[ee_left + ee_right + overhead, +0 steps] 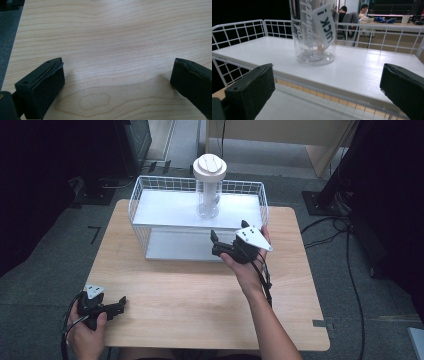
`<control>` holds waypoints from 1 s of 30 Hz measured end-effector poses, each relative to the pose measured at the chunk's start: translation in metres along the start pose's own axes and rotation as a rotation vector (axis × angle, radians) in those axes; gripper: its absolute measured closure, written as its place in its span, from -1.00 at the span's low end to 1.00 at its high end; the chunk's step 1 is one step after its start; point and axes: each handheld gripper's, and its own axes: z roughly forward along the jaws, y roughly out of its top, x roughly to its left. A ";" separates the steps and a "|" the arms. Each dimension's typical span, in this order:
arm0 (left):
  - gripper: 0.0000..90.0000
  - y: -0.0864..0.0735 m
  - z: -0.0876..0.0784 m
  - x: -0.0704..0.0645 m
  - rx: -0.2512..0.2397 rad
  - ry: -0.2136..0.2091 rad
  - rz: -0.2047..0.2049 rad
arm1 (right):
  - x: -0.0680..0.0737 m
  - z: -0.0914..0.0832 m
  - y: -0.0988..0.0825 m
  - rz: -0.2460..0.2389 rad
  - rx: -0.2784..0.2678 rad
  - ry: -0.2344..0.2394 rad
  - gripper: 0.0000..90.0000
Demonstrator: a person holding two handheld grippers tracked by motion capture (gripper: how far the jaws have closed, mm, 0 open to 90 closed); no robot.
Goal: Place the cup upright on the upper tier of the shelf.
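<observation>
A clear plastic bottle (209, 190) with a white lid stands upright on the top shelf of a white wire rack (165, 210) at the back of the wooden table (190, 295). My right gripper (215, 244) hovers open just in front of the rack, pointing at it. In the right gripper view the bottle (314, 30) with its printed label stands ahead of the wide-apart jaws (327, 67), on the white shelf (374, 65). My left gripper (121, 305) rests open near the table's front left corner. In the left gripper view its jaws (118, 62) span bare wood (112, 30).
The rack has a lower shelf (175, 247) under the top one and a wire rim (150, 182) around it. Cables (350, 270) and a black stand base (320, 200) lie on the floor to the right. People (352, 12) sit at desks far behind the rack.
</observation>
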 end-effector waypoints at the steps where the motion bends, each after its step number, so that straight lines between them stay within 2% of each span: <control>1: -1.00 0.000 0.000 0.000 0.000 0.000 0.000 | -0.001 -0.003 -0.004 0.001 0.004 0.002 -1.00; 6: -1.00 0.000 0.000 0.000 0.000 0.000 0.000 | -0.004 -0.017 -0.024 -0.038 0.030 -0.005 -1.00; 9: -1.00 0.000 0.000 0.000 0.000 0.000 0.000 | -0.011 -0.029 -0.040 -0.038 0.053 -0.011 -1.00; 15: -1.00 0.000 0.000 0.000 0.001 -0.001 -0.001 | -0.021 -0.043 -0.055 -0.031 0.071 -0.027 -1.00; 16: -1.00 0.000 0.000 0.000 0.002 -0.001 0.001 | -0.026 -0.047 -0.061 -0.042 0.086 -0.045 -1.00; 21: -1.00 0.000 0.000 0.000 0.003 -0.001 0.001 | -0.037 -0.056 -0.077 -0.054 0.116 -0.072 -1.00; 28: -1.00 0.000 0.000 0.000 0.003 -0.001 0.000 | -0.054 -0.071 -0.104 -0.031 0.171 -0.110 -1.00; 29: -1.00 0.000 0.000 0.000 0.002 -0.001 0.000 | -0.061 -0.076 -0.111 -0.024 0.183 -0.131 -1.00; 30: -1.00 0.000 0.000 0.000 0.003 -0.001 0.000 | -0.061 -0.076 -0.111 -0.024 0.183 -0.131 -1.00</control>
